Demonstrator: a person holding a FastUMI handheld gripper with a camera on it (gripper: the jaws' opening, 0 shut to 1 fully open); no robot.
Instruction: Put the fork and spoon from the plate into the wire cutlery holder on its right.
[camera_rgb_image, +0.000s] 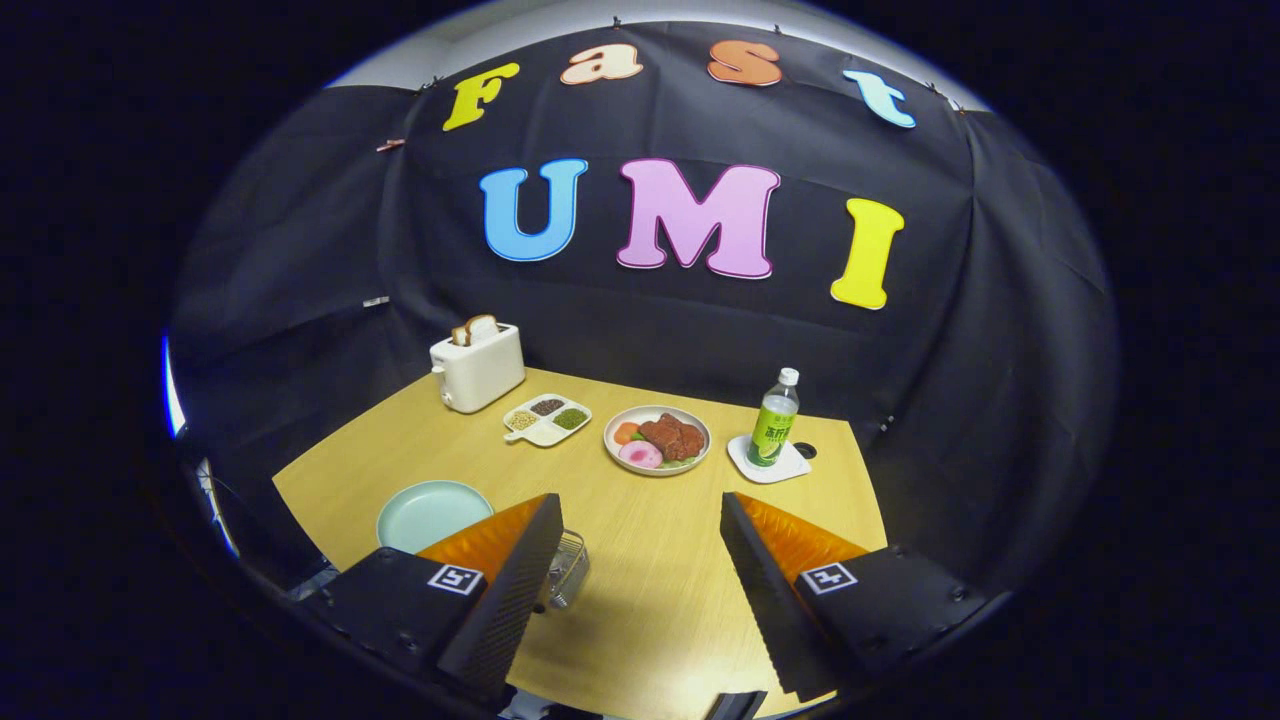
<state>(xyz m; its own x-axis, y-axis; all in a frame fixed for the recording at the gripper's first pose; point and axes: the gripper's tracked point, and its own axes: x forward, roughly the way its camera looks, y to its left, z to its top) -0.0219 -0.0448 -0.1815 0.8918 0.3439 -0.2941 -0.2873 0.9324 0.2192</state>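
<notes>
1. My gripper (640, 590) is wide open and holds nothing; bare table (650, 520) shows between the two fingers.
2. The plate (432, 513), a pale green one, lies at the near left of the table, just beyond the left finger, which covers its near right edge. What I see of its surface looks bare; I cannot make out a fork or spoon on it, and the covered part may hide them.
3. The holder (568, 570), a wire basket, sits just right of the plate, tucked against the inner side of the left finger, which covers most of it. I cannot tell what it contains.
4. Governing relation: both task items lie to the left of the gap between the fingers and close under the left finger, not ahead of them. In my judgement, any pick from the plate calls for a swing left and a tilt down first. The long axis of the cutlery cannot be read here.
5. Elsewhere, well beyond the fingers: a toaster (478, 368), a divided dish (547, 419), a food plate (657, 440), and a bottle (775, 418) on a coaster (768, 464). None bears on the move.
6. Progress: undetermined; either the cutlery is hidden or it is already in the holder.
</notes>
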